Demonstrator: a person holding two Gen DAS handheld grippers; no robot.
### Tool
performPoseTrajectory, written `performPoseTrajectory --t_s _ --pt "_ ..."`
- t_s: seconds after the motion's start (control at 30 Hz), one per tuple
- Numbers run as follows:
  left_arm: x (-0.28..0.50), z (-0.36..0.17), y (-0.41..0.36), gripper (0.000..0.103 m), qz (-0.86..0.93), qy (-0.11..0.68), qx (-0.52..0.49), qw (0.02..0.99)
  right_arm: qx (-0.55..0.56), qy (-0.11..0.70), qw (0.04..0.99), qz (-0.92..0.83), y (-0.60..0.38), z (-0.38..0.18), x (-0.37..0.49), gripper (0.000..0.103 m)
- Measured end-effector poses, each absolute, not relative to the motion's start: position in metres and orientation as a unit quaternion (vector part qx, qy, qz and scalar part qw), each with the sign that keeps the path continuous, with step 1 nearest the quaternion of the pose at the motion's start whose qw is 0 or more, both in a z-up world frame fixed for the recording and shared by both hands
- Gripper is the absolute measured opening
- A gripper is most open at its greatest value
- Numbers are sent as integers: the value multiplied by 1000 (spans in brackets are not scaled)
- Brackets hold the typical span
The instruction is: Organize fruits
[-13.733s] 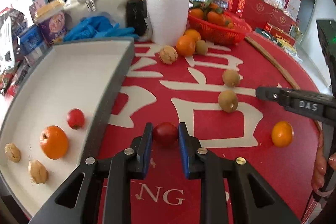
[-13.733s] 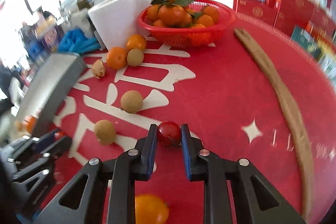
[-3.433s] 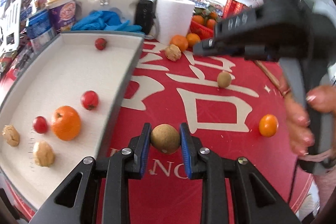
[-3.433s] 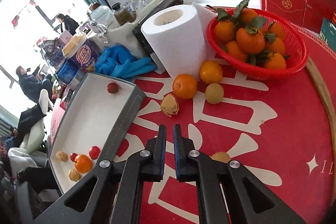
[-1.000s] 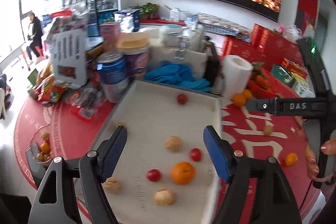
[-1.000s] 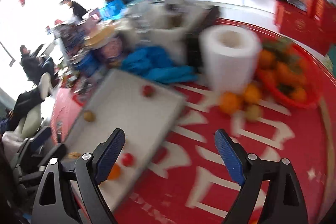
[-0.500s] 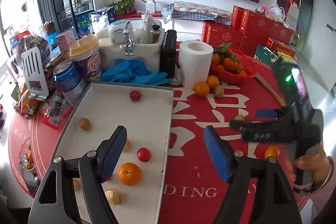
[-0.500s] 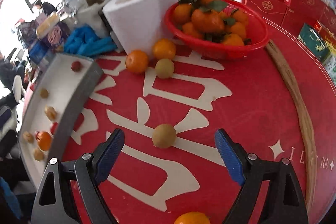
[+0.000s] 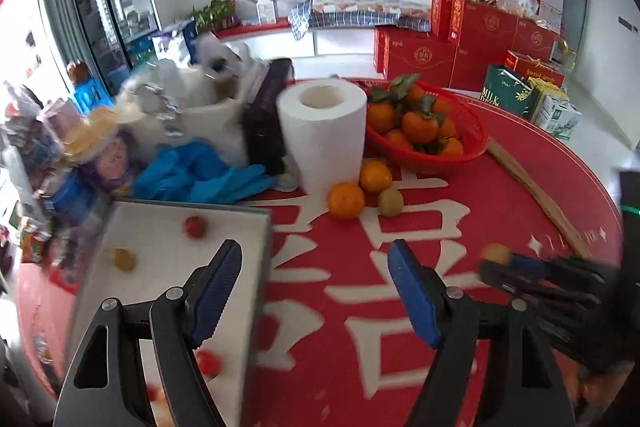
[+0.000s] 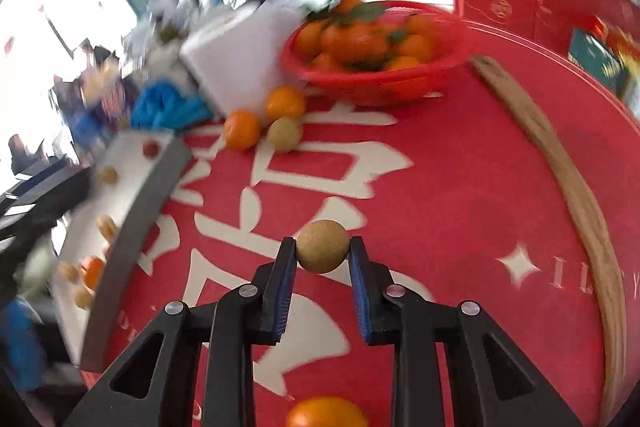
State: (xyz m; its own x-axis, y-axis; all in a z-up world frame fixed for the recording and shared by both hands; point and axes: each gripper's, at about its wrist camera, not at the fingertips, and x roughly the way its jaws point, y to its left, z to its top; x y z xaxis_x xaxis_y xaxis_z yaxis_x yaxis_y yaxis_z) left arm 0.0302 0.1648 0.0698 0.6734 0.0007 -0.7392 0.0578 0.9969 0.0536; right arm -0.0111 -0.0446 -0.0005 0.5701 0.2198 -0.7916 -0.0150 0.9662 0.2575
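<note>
A round brown fruit (image 10: 321, 241) lies on the red tablecloth (image 10: 460, 187). My right gripper (image 10: 323, 255) is closing its jaws on this fruit, and both blue pads touch its sides. The left wrist view shows the same gripper (image 9: 520, 269) blurred at the right with the fruit (image 9: 495, 251) at its tip. My left gripper (image 9: 312, 259) is open and holds nothing. It hovers over the right rim of the white tray (image 9: 160, 251). In the tray lie a red fruit (image 9: 195, 227), a small brown one (image 9: 122, 259) and others.
Two oranges (image 9: 346, 201) and a greenish fruit (image 9: 391, 201) sit by a paper roll (image 9: 322, 135). A red basket (image 9: 424, 157) of oranges stands behind. One orange (image 10: 326, 413) lies close under my right gripper. A wooden strip (image 10: 576, 195) curves along the right. Blue gloves (image 9: 200, 179) and clutter crowd the back left.
My right gripper dropped to the brown fruit and its jaws came in from wide open onto it. My left gripper swung right, from over the tray to its right rim.
</note>
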Motion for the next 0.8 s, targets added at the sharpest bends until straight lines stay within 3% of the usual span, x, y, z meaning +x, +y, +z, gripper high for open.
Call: performPoseTrajectory --t_s 0.43,0.57,0.63,0.8 --pt "106 8 152 78 27 446 9 895 193 412 889 44 -108 3 -66 28" --pt "117 -3 150 62 26 454 -1 890 197 409 890 46 -111 2 -71 28" --pt "118 -1 147 41 26 445 3 895 193 407 892 43 -110 3 -73 28" --pt "97 1 142 37 -1 453 4 892 191 403 894 38 -111 2 -79 28"
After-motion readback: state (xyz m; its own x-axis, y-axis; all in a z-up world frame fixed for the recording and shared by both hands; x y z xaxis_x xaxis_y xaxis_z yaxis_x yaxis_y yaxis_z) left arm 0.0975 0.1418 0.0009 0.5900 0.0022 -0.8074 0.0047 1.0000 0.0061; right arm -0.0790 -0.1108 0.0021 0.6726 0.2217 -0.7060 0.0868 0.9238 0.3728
